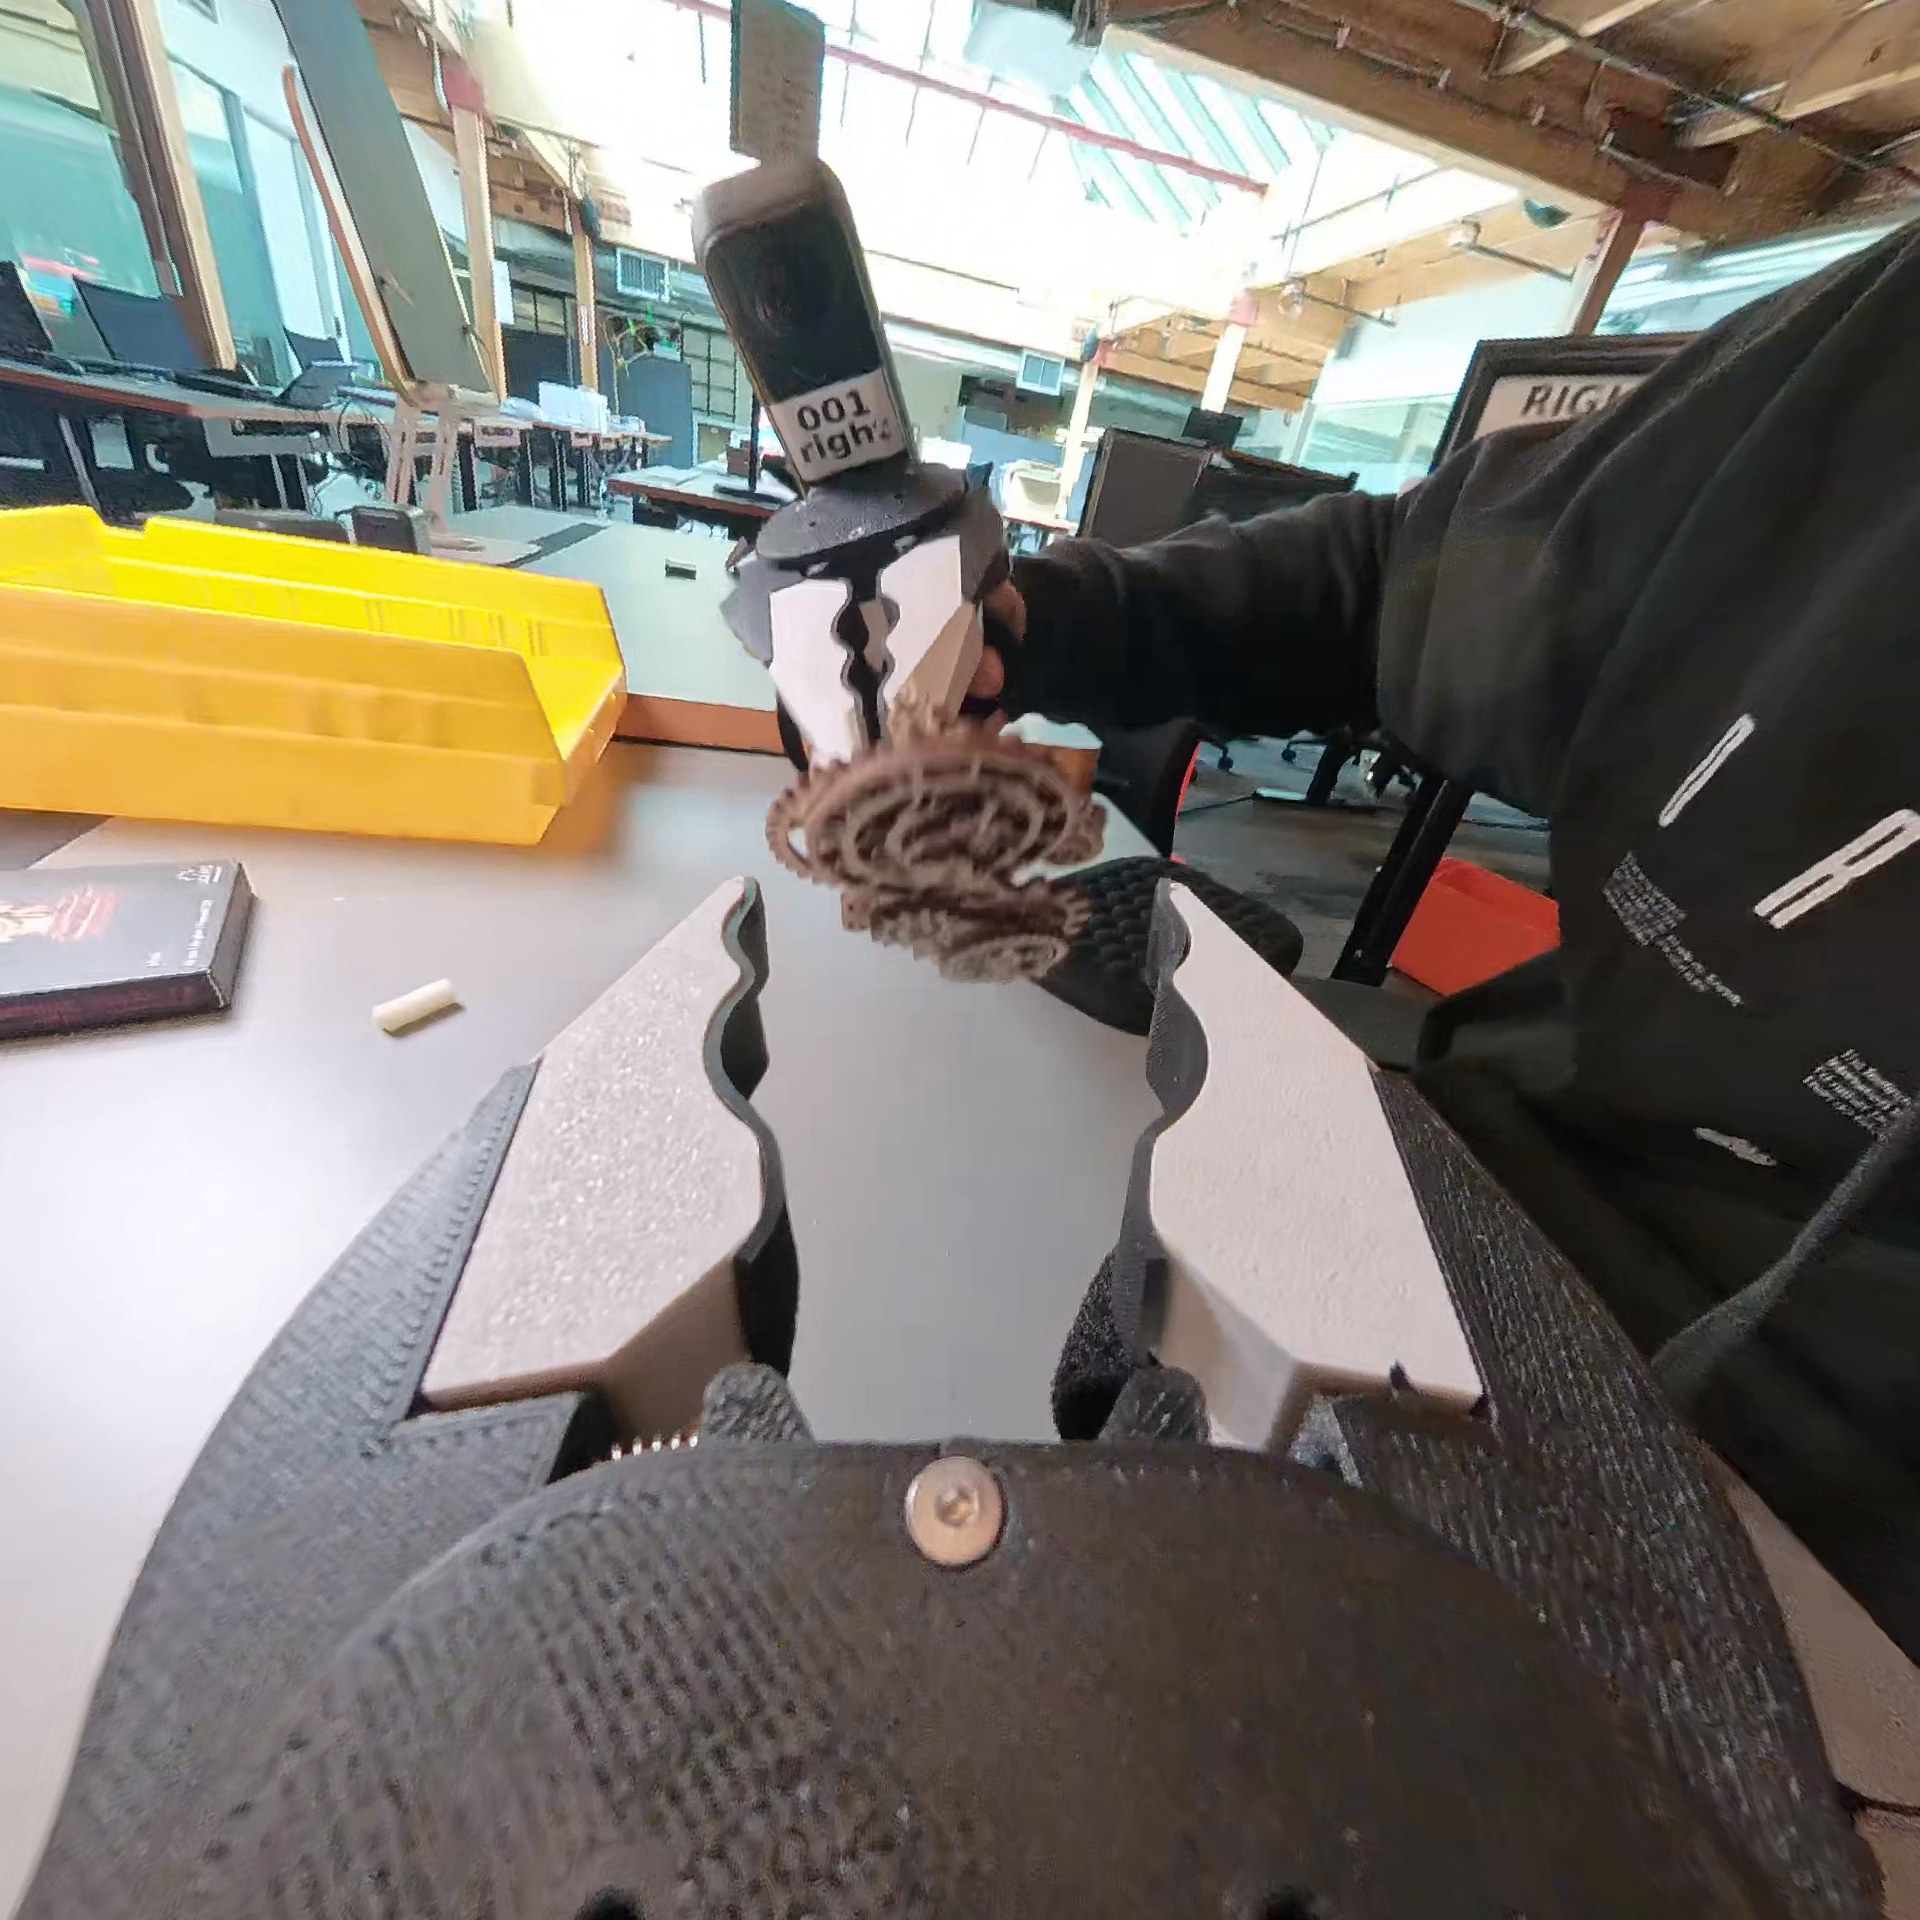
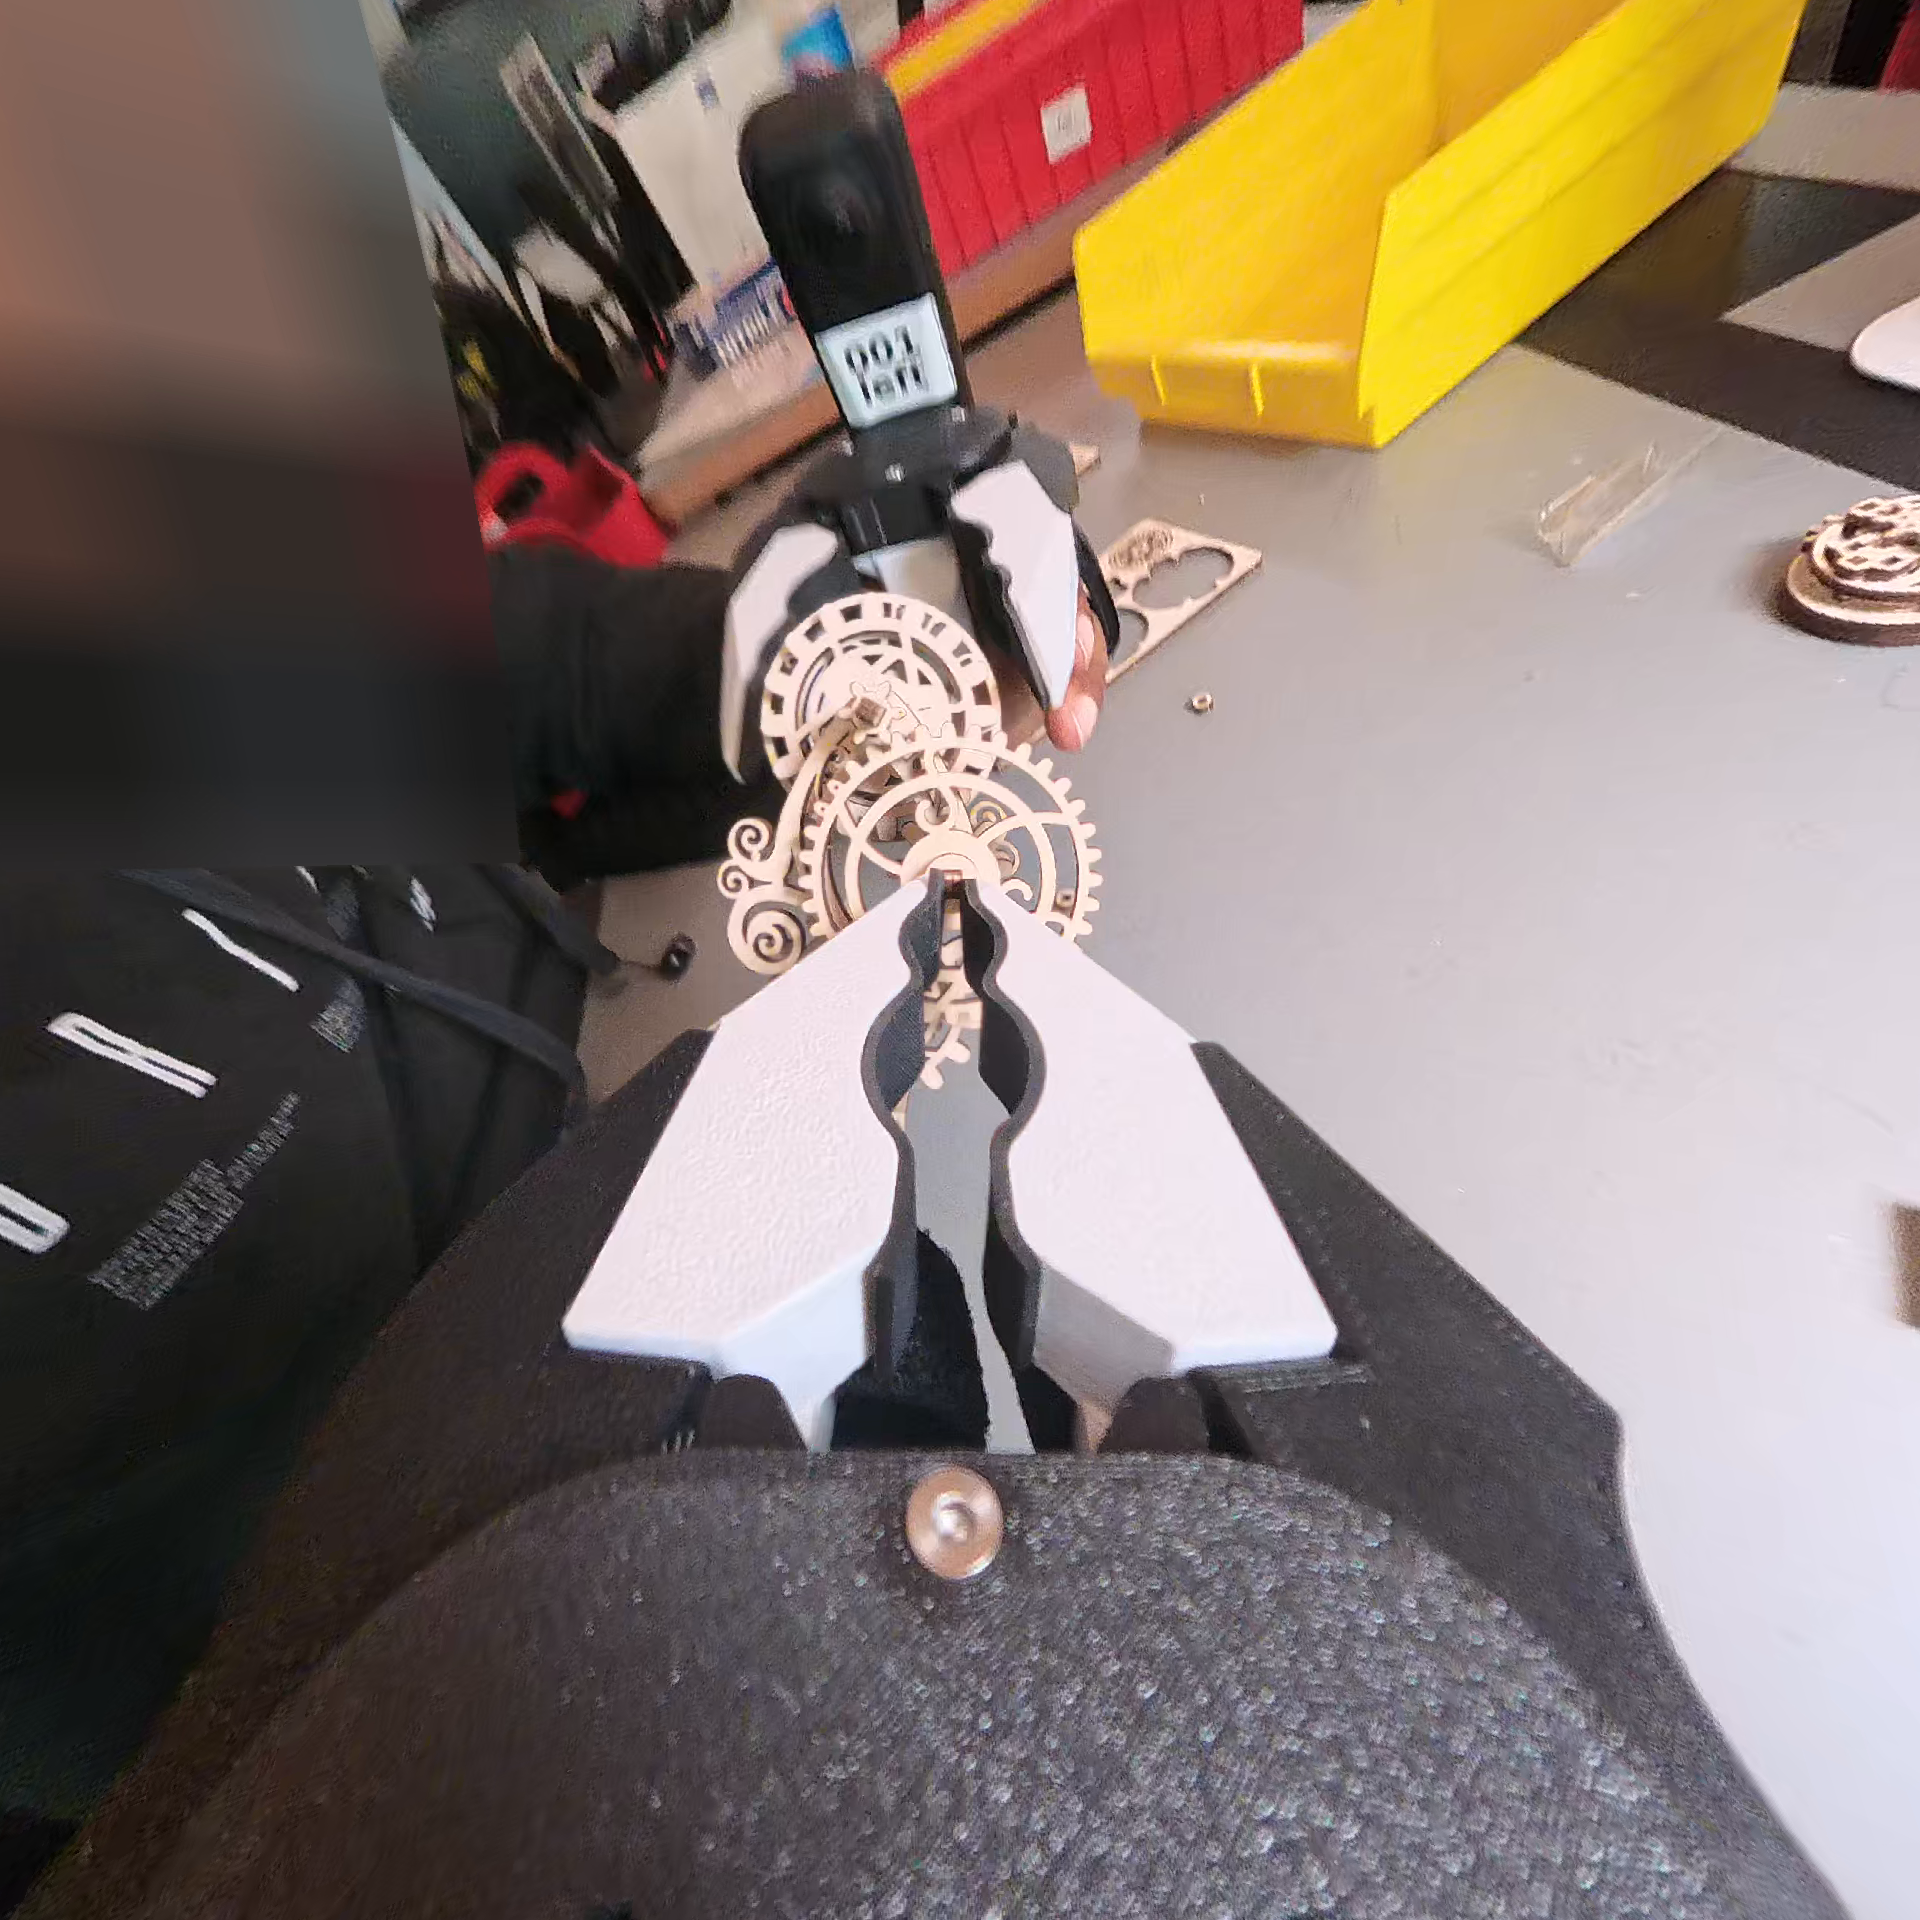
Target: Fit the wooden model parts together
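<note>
The wooden gear model (image 2: 914,821) was held above the counter (image 2: 1455,935), pinched at its hub by the right claw (image 2: 951,883). Beside the model, the left claw (image 1: 956,914) was spread wide, gripping nothing.

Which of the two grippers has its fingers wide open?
The left gripper: its fingers stand far apart, gripping nothing, while the right gripper pinches the wooden gear model.

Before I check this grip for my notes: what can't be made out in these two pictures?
- Left wrist view: the wooden gear model is smeared by motion blur; its teeth and joints are unreadable.
- Right wrist view: the right gripper covers the model's lower part, so the gripped spot is hidden.
- Right wrist view: the round wooden piece is cut off by the right edge.
- Right wrist view: the small nut is too tiny to identify.
</note>
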Demonstrator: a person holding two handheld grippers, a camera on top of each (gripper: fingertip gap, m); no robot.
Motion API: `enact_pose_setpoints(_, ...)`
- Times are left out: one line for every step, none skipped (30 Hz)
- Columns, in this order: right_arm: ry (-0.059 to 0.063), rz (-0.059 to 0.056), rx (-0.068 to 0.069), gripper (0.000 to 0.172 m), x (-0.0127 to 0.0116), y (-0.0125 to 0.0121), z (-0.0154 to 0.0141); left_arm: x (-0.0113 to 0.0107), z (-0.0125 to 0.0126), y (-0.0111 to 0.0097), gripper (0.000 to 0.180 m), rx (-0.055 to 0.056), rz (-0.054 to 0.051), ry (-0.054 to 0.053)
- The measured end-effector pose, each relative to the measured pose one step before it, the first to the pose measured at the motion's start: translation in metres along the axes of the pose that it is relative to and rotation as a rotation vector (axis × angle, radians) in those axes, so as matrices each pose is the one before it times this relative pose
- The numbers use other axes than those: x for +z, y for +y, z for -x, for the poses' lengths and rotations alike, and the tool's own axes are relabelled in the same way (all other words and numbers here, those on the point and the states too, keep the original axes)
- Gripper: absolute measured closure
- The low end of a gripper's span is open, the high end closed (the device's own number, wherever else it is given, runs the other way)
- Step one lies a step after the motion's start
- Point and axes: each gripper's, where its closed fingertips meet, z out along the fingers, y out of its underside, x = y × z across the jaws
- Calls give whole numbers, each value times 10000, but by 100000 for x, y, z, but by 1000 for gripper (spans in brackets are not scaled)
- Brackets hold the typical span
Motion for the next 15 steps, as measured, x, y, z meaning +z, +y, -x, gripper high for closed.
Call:
enact_pose_setpoints(-63,-264,150,170,-182,-101,21,134,184,538,109,22,229,-93)
enact_pose_setpoints(-22,-137,78,170,-104,-12,1,224,124,651,111,-25,265,-55)
enact_pose_setpoints(14,-30,-1,171,-20,49,20,275,124,658,115,-82,270,-53)
enact_pose_setpoints(32,42,-78,171,78,49,79,265,138,647,121,-101,288,-66)
enact_pose_setpoints(32,89,-137,171,122,37,142,231,101,539,124,-43,252,-57)
enact_pose_setpoints(30,84,-149,171,141,-30,175,172,23,319,126,37,128,-39)
enact_pose_setpoints(11,61,-145,171,136,-98,200,115,39,134,129,69,55,-72)
enact_pose_setpoints(-8,44,-126,171,124,-119,214,71,52,1,132,52,7,-87)
enact_pose_setpoints(-4,38,-122,171,119,-127,189,20,-55,-121,133,36,-65,-14)
enact_pose_setpoints(-14,25,-139,171,105,-119,187,-15,-26,-204,135,15,-111,-28)
enact_pose_setpoints(-29,-1,-139,171,95,-164,228,-15,-70,-221,136,33,-104,-10)
enact_pose_setpoints(-53,-20,-146,171,92,-181,277,-32,-122,-207,138,70,-93,7)
enact_pose_setpoints(-36,3,-165,171,97,-155,248,-39,-120,-223,140,86,-93,-10)
enact_pose_setpoints(-38,9,-174,171,111,-131,251,-16,-173,-244,141,79,-105,27)
enact_pose_setpoints(-39,-6,-163,171,114,-136,248,-24,-211,-223,142,44,-100,59)
